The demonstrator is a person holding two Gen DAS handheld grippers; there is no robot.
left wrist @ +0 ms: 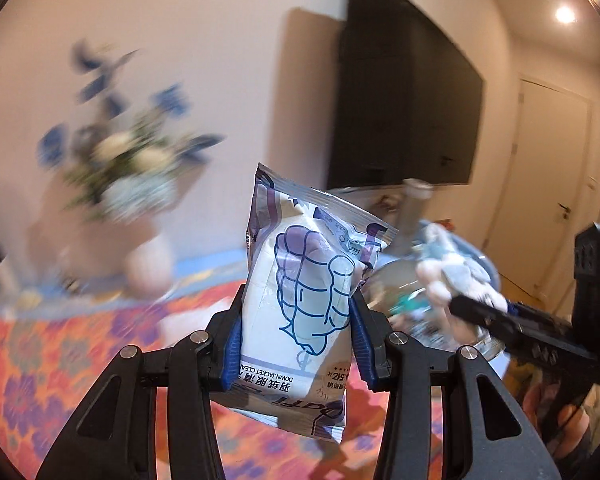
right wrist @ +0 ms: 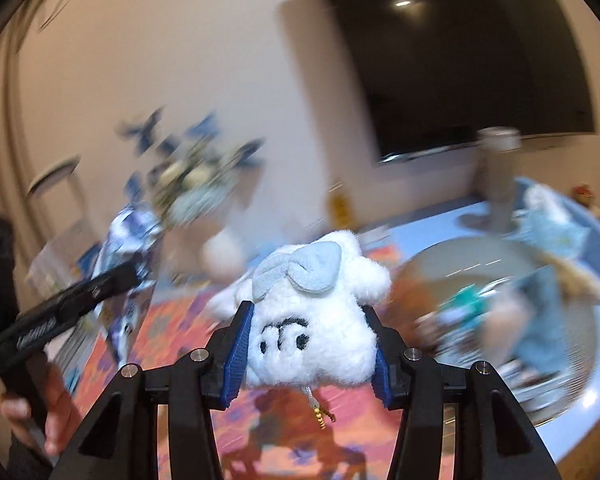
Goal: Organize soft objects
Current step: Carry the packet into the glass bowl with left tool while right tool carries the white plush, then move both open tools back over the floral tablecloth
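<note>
The left gripper (left wrist: 298, 344) has its blue pads pressed on both sides of a white wipes packet (left wrist: 304, 280), printed with a down jacket drawing, and carries it upright above the bright floral tablecloth (left wrist: 60, 360). The packet's sealed top edge points toward the far wall, its lower end hanging below the jaws.

The right gripper (right wrist: 308, 354) is clamped around a small white plush toy (right wrist: 312, 320) with a pale blue bow and stitched black features; a beaded cord dangles beneath it. The toy sits squeezed between the two pads, lifted clear of the cloth.

From the left camera the other gripper, with the toy at its tip, shows to the right of the packet, near it but apart. To the right lies a round blue basket (right wrist: 596, 248) with a woven bottom, holding blurred soft things in blue and teal. A vase of blue and white flowers (left wrist: 132, 168) stands far left on the table, and a dark television (left wrist: 404, 92) hangs on the far wall behind
</note>
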